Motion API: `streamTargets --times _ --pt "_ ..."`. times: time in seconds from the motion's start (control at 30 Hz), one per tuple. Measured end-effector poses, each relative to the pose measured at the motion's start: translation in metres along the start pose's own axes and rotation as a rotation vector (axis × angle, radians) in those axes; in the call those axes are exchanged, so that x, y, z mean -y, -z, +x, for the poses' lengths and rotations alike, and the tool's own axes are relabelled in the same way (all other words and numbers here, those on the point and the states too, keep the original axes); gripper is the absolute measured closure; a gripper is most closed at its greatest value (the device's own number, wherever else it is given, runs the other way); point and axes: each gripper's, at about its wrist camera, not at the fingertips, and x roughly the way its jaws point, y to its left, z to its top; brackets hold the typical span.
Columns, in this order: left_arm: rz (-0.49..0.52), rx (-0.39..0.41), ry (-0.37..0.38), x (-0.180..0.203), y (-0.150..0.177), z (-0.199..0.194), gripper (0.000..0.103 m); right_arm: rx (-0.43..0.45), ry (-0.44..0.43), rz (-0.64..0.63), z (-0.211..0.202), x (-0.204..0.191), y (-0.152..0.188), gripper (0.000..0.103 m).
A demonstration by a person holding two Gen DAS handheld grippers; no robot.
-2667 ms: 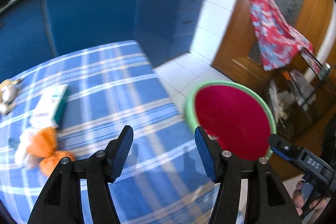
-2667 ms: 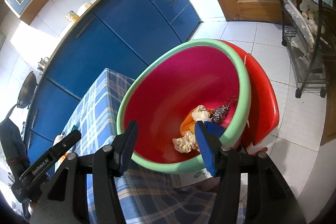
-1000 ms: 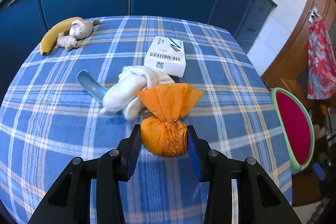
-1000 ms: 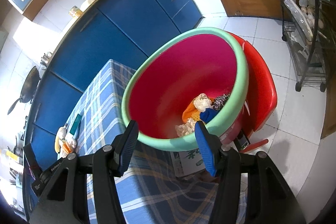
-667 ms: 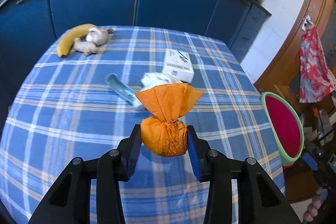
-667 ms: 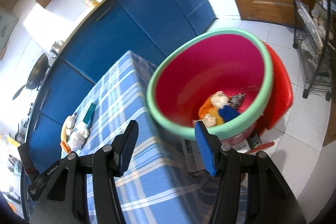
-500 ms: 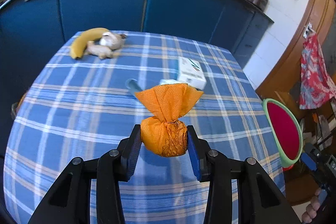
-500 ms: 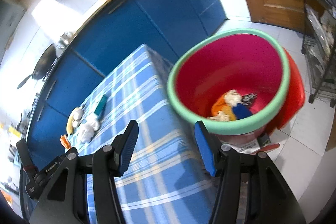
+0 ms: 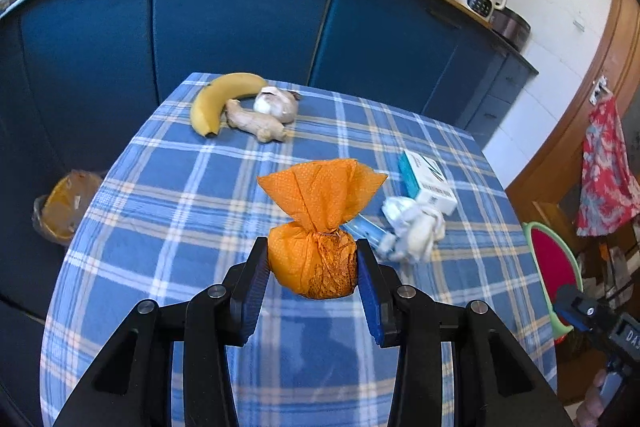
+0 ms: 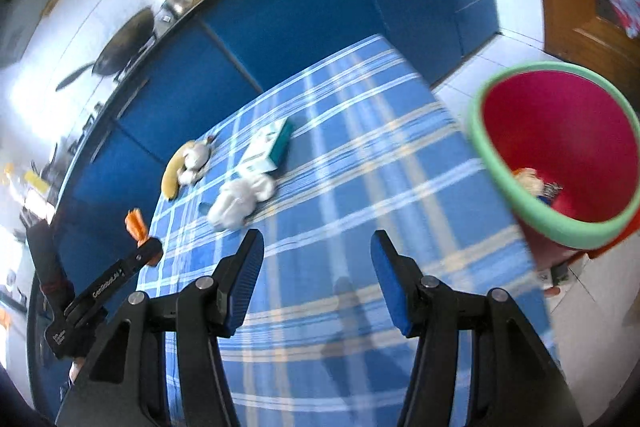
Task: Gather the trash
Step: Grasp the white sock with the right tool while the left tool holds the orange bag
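Nearest in the left wrist view, the left gripper is seen with its blue pads clamped on an orange paper bundle, whose twisted top fans out above the pads. The bundle is held clear above a table covered with a blue plaid cloth. Just beyond it on the cloth, a crumpled white tissue is lying beside a white and teal box, with a pale blue object partly hidden under the tissue. Further back, near the far edge of the table, a banana, a piece of ginger and a garlic bulb are grouped close together. Blue cabinets are seen behind the table.

In the right wrist view, which is blurred, the right gripper is shown with its jaws apart and nothing between them, above the cloth. Off the table's right edge, a red bin with a green rim is seen with a few scraps of trash at its bottom.
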Motion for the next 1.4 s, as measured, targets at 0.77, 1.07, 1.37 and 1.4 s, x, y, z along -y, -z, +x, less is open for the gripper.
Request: streamTargets --times 0.77,1.07,1.37,1.4 --pt "-0.152 -0.007 0.093 -0.054 0.0 0.018 0.059 -0.102 0.019 -0.076 0.121 -0.091 -0.021 0.045" --pt "-0.164 -0.016 0.109 -0.058 0.001 0.019 0.059 -0.103 0.059 -0.045 0.141 -0.087 -0.024 0.055" --pt "-0.15 -0.024 0.141 -0.047 0.004 0.013 0.059 -0.089 0.01 -0.059 0.116 -0.079 -0.017 0.088" --pt "-0.148 -0.023 0.143 -0.046 0.004 0.012 0.059 -0.081 0.003 -0.062 0.111 -0.079 -0.016 0.088"
